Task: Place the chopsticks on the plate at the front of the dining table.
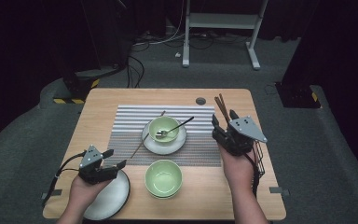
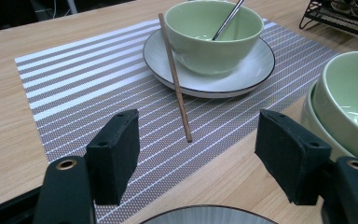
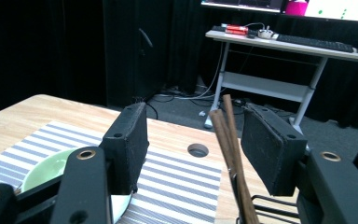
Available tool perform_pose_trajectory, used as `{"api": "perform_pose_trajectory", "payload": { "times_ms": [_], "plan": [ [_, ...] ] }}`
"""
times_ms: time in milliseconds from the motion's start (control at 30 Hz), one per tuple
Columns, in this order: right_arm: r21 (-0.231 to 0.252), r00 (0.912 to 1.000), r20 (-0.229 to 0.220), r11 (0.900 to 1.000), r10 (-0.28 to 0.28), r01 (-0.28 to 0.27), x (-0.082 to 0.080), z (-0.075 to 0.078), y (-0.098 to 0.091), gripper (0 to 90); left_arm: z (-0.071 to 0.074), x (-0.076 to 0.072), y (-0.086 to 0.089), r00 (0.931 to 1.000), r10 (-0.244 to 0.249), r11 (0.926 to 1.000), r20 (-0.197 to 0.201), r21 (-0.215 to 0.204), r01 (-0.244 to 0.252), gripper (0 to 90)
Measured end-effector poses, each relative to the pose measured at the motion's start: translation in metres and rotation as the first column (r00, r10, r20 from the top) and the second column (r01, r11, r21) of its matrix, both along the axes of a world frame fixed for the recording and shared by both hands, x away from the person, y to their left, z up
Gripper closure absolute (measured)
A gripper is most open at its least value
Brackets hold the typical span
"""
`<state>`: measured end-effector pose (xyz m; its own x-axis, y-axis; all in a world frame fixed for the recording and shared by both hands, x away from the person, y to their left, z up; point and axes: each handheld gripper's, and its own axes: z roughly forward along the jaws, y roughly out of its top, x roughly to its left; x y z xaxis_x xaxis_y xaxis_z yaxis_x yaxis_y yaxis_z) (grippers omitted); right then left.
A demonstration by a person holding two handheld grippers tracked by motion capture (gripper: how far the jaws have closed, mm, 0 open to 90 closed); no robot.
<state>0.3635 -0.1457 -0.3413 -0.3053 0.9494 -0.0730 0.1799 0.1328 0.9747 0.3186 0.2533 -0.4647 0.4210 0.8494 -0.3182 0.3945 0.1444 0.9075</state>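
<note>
On the table, both grippers gape empty.

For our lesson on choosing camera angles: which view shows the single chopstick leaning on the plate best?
The left gripper view: the chopstick runs full length, close and sharp, from the plate's rim down onto the striped mat. The high view shows it small and thin. The right gripper view looks past it, toward other chopsticks.

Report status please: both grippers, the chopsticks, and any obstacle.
Left gripper open, idle over the grey plate. Right gripper open around chopsticks standing in the black rack, not clamped. No obstacle.
</note>
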Motion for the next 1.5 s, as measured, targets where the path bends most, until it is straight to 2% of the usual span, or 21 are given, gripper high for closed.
{"api": "perform_pose_trajectory", "payload": {
  "times_ms": [433,733,1100,1500],
  "plan": [
    [-0.022,0.9988,-0.016,0.9987,-0.046,0.046,0.025,-0.006,-0.009,45.2,-0.002,0.000,-0.001,1.0000,0.005,1.0000,-0.003,0.002,-0.005,30.8],
    [-0.033,0.9982,-0.017,0.9978,-0.058,0.058,0.034,-0.008,-0.010,49.5,-0.002,0.000,-0.001,1.0000,0.006,1.0000,-0.002,0.001,-0.006,30.8],
    [-0.038,0.9973,-0.002,0.9966,-0.074,0.074,0.047,0.004,-0.009,53.0,-0.003,0.001,-0.002,0.9999,0.011,0.9999,-0.002,0.001,-0.011,30.8],
    [-0.033,0.9944,-0.034,0.9945,-0.100,0.099,0.070,-0.004,-0.009,58.5,-0.002,0.001,0.001,0.9999,0.014,0.9998,-0.003,0.018,-0.014,30.7]
  ]
}}
